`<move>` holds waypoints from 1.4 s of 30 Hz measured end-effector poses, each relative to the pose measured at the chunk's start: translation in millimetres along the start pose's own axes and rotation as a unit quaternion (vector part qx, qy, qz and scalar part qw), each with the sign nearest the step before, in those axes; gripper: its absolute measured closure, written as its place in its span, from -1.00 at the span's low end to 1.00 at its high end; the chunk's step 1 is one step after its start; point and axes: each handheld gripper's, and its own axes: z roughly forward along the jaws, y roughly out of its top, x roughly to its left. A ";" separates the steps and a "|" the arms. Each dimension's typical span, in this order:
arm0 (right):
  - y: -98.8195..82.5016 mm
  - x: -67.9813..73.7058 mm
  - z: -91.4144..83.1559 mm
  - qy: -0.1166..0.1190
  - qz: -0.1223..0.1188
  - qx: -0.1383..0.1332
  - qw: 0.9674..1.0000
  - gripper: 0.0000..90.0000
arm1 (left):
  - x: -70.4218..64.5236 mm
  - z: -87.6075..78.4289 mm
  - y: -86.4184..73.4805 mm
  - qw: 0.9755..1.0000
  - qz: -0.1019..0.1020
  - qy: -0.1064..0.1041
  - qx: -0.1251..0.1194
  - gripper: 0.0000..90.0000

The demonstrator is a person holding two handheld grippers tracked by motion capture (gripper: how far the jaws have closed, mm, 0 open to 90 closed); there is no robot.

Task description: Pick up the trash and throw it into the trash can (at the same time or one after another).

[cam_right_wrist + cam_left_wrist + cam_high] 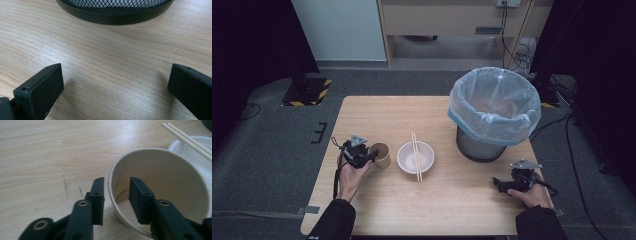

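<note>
A brown paper cup (380, 155) stands upright on the wooden table (377, 115), left of a white bowl (409, 160) with a pair of chopsticks (416, 155) laid across its rim. My left gripper (371, 155) is at the cup's left side. In the left gripper view one jaw stands outside the cup (170, 177) and the other inside it. My left gripper (116, 182) has the cup's wall in the gap, with small spaces at both pads. My right gripper (496, 184) rests low at the table's right front, wide open over bare wood (115, 72).
A black mesh bin (494, 112) lined with a pale blue bag stands at the table's back right, and its base (112, 15) lies just ahead of my right gripper. The bowl (200, 162) and chopsticks (185, 138) sit close behind the cup.
</note>
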 end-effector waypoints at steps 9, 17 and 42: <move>0.0 0.0 0.0 0.000 0.000 0.000 1.000 -0.99 | 1.3 -7.0 1.5 1.000 -0.013 -0.006 -0.006 0.82; 0.0 0.0 -0.1 0.000 0.000 0.000 1.000 -0.99 | 0.3 -18.4 6.5 0.999 -0.014 -0.010 -0.029 0.83; -0.7 -1.3 -0.7 0.004 -0.006 -0.001 1.000 -0.98 | -14.9 -81.0 38.7 0.987 -0.004 -0.038 -0.159 0.83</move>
